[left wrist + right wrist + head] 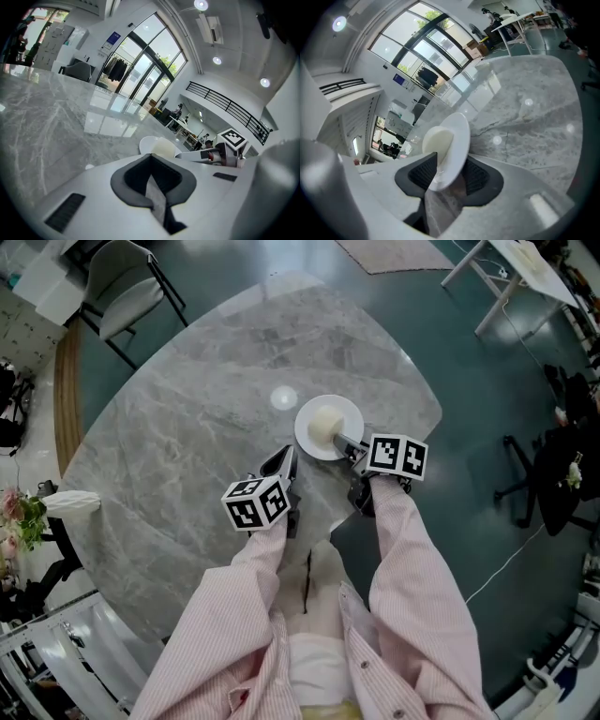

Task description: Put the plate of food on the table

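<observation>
Round white plate [307, 433] of pale food [324, 423] on grey marble table [187, 427]; right gripper [350, 448] jaws apart astride plate rim, probably loose; left gripper [288, 456] jaws together, empty.

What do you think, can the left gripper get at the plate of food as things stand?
Probably yes. The left gripper sits shut just left of the plate of food on the table, bare marble between them. The right gripper straddles the plate's near-right rim, leaving its left side free.

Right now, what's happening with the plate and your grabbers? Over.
Left gripper shut, empty. Right gripper open, plate rim between its jaws. Plate with food flat on the table. Nothing in the way.
</observation>
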The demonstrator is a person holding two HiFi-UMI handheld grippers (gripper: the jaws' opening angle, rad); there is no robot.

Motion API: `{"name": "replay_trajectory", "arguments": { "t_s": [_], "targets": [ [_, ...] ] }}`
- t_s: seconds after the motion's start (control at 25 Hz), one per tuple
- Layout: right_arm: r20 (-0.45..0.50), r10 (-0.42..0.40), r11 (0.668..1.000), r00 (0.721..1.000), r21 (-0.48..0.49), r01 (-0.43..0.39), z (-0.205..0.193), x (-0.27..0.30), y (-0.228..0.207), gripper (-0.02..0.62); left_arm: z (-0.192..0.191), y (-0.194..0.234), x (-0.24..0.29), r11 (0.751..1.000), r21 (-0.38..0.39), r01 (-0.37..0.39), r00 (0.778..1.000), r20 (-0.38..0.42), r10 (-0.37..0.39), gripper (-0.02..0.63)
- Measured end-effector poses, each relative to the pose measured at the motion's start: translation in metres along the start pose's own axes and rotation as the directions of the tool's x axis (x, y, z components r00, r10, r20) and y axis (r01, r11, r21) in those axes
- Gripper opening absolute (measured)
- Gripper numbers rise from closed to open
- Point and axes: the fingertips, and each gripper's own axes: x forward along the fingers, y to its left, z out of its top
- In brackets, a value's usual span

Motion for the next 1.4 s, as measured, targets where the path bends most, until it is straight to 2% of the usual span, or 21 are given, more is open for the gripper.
{"name": "replay_trajectory", "arguments": {
  "t_s": [0.2,0.36,0.64,1.0,1.2,1.4],
  "targets": [
    [-0.028,-0.05,0.995,0.998,-0.088,0.047,-0.004,-0.001,-0.003,0.166,0.001,0.002,-0.001,1.0,-0.003,-0.005,1.0,0.001,0.005,-0.003],
    [-0.046,-0.112,0.979,0.993,-0.178,0.103,-0.007,-0.004,-0.004,0.193,0.001,0.002,-0.003,1.0,-0.006,-0.008,1.0,0.004,0.008,-0.003],
    [-0.024,-0.186,0.961,0.982,-0.212,0.177,-0.008,-0.011,-0.013,0.201,0.001,0.0,-0.005,1.0,-0.006,-0.009,1.0,0.008,0.009,-0.003],
    [0.011,-0.203,0.96,0.979,-0.193,0.201,-0.006,-0.021,-0.016,0.201,0.001,-0.004,-0.009,1.0,0.006,-0.006,1.0,0.006,0.006,-0.003],
    [0.051,-0.219,0.946,0.974,-0.231,0.225,0.003,-0.036,-0.012,0.201,0.004,-0.014,-0.015,1.0,0.019,0.008,1.0,0.015,-0.008,-0.003],
    [0.11,-0.175,0.945,0.978,-0.26,0.198,0.007,-0.052,0.005,0.175,0.013,-0.027,-0.03,0.997,0.065,0.051,0.998,0.038,-0.053,-0.003]
  ]
}}
